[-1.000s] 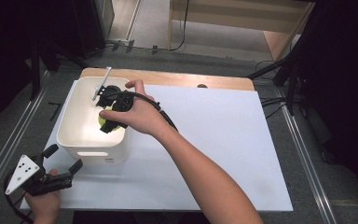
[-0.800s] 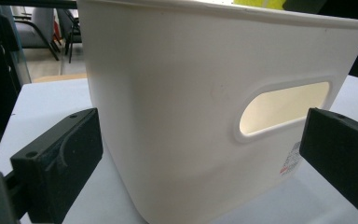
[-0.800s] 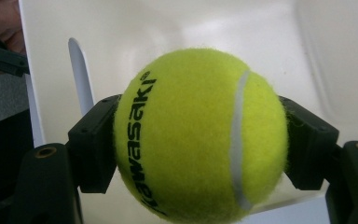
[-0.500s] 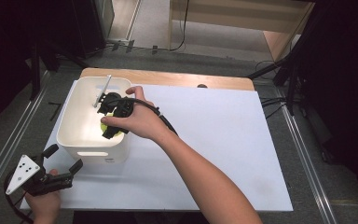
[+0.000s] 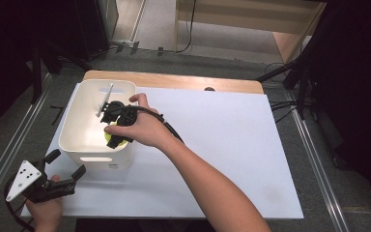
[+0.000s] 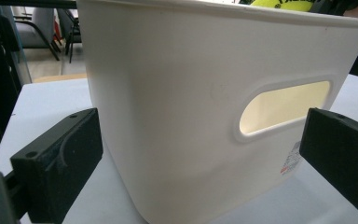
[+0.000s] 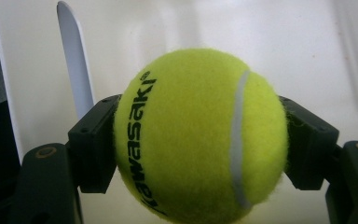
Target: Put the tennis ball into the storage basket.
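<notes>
- The right tongs (image 5: 117, 126) reach into a white plastic bin (image 5: 75, 145) that stands on the left part of the worktop (image 5: 232, 145), which is covered with a white sheet.
- In the right gripper view, the right tongs (image 7: 200, 140) are clenched on a yellow-green tennis ball (image 7: 200, 135), one black jaw pressed against each side of it; black lettering runs up the ball's left half and a white seam curves down its right half.
- From the high view the tennis ball (image 5: 112, 141) shows as a patch of yellow under the person's right hand (image 5: 142, 128), inside the bin near its front right corner; whether it touches the bin floor is hard to tell from here.
- A thin grey strip (image 5: 104, 99), probably a flat tool, leans against the bin's far wall; in the right gripper view it stands pale and upright (image 7: 77, 70) behind the left jaw.
- The left tongs (image 5: 64, 168) are held by the person's left hand (image 5: 46, 212) at the near left corner of the worktop, just in front of the bin and apart from it, with a grey three-cornered plate on top.
- Its jaws stand wide apart, released and holding nothing; in the left gripper view they frame the bin's (image 6: 177, 93) front wall and its oval handle slot (image 6: 284, 108).
</notes>
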The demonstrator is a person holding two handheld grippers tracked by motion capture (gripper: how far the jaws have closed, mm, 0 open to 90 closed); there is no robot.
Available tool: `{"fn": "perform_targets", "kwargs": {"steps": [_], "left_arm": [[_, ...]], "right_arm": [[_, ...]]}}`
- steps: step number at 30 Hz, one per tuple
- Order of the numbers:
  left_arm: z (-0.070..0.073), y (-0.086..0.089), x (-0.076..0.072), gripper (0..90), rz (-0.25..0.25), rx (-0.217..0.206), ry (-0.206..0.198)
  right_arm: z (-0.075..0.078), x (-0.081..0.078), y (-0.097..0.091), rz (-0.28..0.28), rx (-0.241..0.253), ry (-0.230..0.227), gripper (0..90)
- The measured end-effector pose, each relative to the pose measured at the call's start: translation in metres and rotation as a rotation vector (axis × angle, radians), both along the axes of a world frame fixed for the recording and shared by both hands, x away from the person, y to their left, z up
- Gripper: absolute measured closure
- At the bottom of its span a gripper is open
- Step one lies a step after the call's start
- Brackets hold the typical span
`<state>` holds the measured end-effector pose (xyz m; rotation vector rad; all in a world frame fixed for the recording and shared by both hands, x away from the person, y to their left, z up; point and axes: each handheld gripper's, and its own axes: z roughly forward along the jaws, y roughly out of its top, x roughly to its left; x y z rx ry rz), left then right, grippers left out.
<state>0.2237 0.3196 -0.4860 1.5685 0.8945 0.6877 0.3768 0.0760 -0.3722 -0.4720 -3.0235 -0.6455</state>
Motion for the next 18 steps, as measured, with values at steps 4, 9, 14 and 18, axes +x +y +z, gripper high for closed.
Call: {"fn": "perform_targets", "kwargs": {"steps": [4, 9, 14, 18], "left_arm": [[0.0000, -0.0001, 0.0000, 0.0, 0.000, 0.000, 0.000], [0.0000, -0.0001, 0.0000, 0.0, 0.000, 0.000, 0.000], [0.0000, -0.0002, 0.0001, 0.0, 0.001, 0.000, 0.000], [0.0000, 0.0000, 0.0001, 0.0, 0.000, 0.000, 0.000]], "right_arm": [[0.0003, -0.0005, -0.0005, -0.002, -0.014, 0.001, 23.4], [-0.0003, -0.0008, -0.0004, 0.006, -0.016, -0.002, 23.4], [-0.0005, -0.0010, -0.0003, 0.006, -0.016, 0.001, 23.4], [-0.0007, -0.0012, -0.0002, 0.001, -0.020, 0.003, 23.3]]}}
